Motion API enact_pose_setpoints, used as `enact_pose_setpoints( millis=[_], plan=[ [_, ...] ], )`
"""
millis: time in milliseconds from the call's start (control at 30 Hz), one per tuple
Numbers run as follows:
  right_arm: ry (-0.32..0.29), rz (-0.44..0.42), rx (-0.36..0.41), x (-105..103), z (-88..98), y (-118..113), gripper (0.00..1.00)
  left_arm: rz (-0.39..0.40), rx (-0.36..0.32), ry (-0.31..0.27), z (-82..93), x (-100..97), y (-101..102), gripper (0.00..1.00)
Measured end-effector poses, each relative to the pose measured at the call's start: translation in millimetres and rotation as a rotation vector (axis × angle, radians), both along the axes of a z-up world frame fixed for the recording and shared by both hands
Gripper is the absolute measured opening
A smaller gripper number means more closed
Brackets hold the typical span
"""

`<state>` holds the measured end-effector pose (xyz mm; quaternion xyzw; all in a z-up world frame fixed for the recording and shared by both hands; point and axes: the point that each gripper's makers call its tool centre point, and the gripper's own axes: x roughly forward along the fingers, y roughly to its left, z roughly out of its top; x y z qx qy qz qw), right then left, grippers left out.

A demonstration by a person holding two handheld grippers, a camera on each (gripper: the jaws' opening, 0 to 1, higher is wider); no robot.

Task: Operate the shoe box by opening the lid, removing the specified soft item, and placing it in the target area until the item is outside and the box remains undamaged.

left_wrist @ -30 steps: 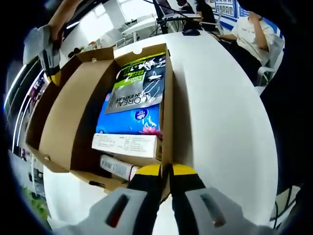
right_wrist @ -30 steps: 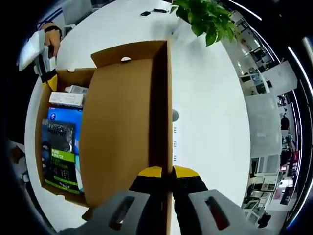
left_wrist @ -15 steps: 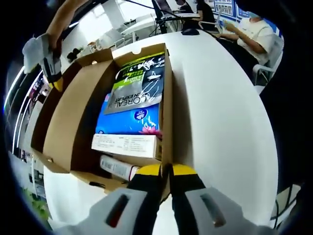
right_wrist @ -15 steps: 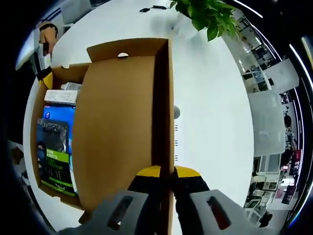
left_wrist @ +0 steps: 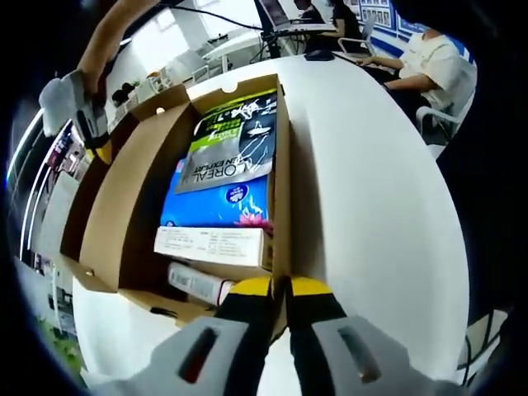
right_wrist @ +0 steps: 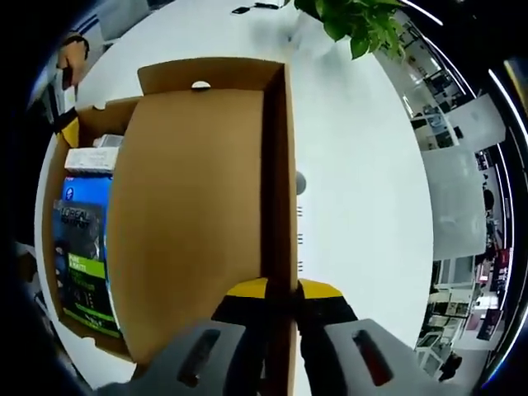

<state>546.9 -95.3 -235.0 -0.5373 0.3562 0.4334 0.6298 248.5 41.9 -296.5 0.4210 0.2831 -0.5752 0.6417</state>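
An open cardboard shoe box (left_wrist: 283,165) lies on a round white table (left_wrist: 371,206). Inside lie a grey and green L'Oreal pack (left_wrist: 231,140), a blue soft pack (left_wrist: 219,202), a white carton (left_wrist: 213,245) and a small tube (left_wrist: 198,282). My left gripper (left_wrist: 280,287) is shut on the near end of the box's right wall. The brown lid (right_wrist: 190,223) stands up from the box's far side, and my right gripper (right_wrist: 280,289) is shut on its edge. From the left gripper view, the right gripper (left_wrist: 95,140) is at the lid's (left_wrist: 115,206) upper left corner.
A potted plant (right_wrist: 355,21) stands at the table's far edge. A seated person (left_wrist: 429,58) and desks are beyond the table in the left gripper view. Bare white tabletop (right_wrist: 363,190) lies to the right of the lid.
The right gripper has swung the lid up steeper toward the box, so it covers more of the contents in the right gripper view. The left gripper keeps its hold.
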Motion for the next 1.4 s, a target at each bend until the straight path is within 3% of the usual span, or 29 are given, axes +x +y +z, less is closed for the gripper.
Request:
enact_pose_setpoints(
  millis=[900, 1400],
  plan=[
    [-0.015, -0.009, -0.024, 5.0, -13.9, -0.8, 0.14, -0.004, 0.010, -0.004, 1.3, 1.4, -0.2, 0.05],
    [-0.057, -0.020, -0.033, 5.9, -5.8, -2.3, 0.20, -0.002, 0.019, -0.006, 1.4, 0.0, 0.5, 0.05]
  ],
)
